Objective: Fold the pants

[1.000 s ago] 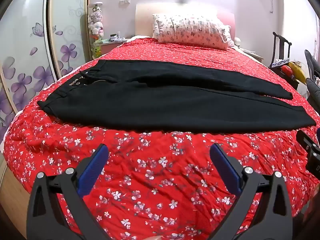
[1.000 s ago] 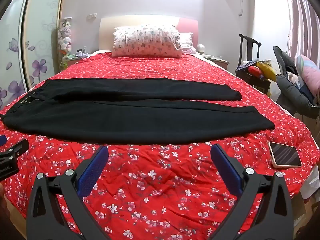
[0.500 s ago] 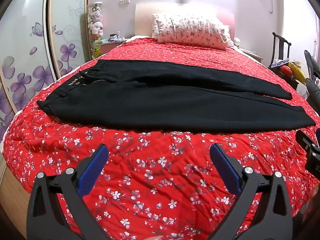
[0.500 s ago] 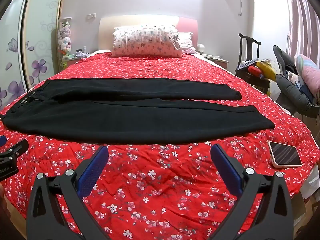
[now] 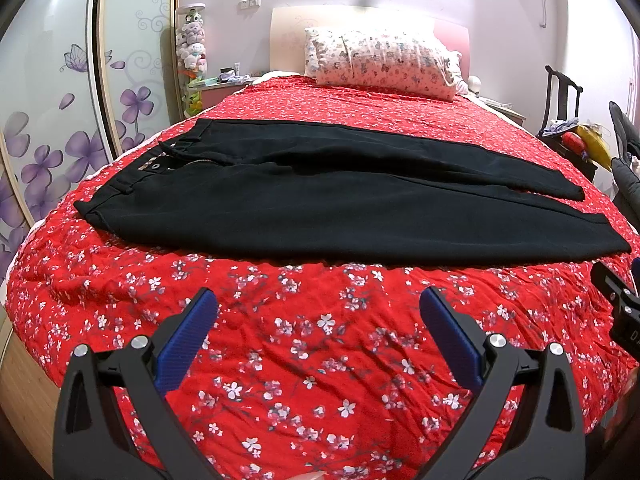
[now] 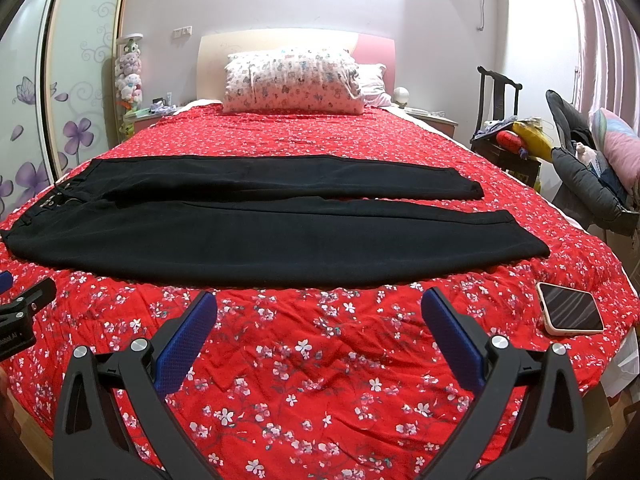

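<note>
Black pants point(image 5: 304, 208) lie flat across the red flowered bed point(image 5: 320, 360), waistband to the left, both legs stretched to the right; they also show in the right wrist view point(image 6: 256, 240). My left gripper point(image 5: 318, 312) is open and empty, held above the bedspread in front of the pants' near edge. My right gripper point(image 6: 320, 312) is open and empty too, in front of the near leg. Part of the right gripper shows at the right edge of the left wrist view point(image 5: 620, 308).
A phone point(image 6: 570, 313) lies on the bed near its right edge. A flowered pillow point(image 6: 294, 82) sits at the headboard. A chair with toys point(image 6: 512, 140) and piled bedding point(image 6: 592, 176) stand right of the bed; a wardrobe point(image 5: 52, 100) stands left.
</note>
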Available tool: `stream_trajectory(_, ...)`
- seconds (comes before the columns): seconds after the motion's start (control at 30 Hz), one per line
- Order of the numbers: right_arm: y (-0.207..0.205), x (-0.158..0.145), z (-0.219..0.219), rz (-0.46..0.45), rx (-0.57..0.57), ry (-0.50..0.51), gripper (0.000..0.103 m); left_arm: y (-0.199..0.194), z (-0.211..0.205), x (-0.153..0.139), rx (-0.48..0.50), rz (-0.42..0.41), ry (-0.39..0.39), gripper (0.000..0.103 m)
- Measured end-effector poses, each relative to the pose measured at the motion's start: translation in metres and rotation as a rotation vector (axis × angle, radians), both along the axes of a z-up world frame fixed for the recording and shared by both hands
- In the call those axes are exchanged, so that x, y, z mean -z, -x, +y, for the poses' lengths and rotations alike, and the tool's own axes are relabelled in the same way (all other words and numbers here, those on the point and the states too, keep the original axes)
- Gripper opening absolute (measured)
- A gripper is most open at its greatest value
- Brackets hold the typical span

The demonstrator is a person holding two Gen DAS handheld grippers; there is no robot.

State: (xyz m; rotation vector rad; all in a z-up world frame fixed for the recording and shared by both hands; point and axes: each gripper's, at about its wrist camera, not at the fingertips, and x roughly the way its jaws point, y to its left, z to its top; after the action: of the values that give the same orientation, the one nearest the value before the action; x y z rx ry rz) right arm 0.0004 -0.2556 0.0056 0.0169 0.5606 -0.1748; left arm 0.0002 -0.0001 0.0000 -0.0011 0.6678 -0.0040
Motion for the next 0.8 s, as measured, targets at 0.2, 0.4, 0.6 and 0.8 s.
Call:
stream_trajectory(0.2,-0.0003,0.0,0.0,0.001,0.0,0.0,0.102,-0.0004,-0.0021,0.0,-0.001,0.0,-0.001,0.101)
stream_trajectory(0.4,-0.0006,0.0004,0.0,0.001,0.0,-0.001,0.102,0.0,0.0001,0.0,0.001,-0.001,0.0,0.101)
stream_trajectory(0.6,-0.0008,0.0008,-0.0001,0.003,0.0,-0.001,0.102,0.0,-0.0001,0.0,0.001,-0.002,-0.002,0.101)
stream_trajectory(0.8,-0.0009,0.0008,-0.0002,0.003,0.0,-0.001,0.102,0.0001,-0.0001,-0.0001,0.0,-0.002,-0.001,0.101)
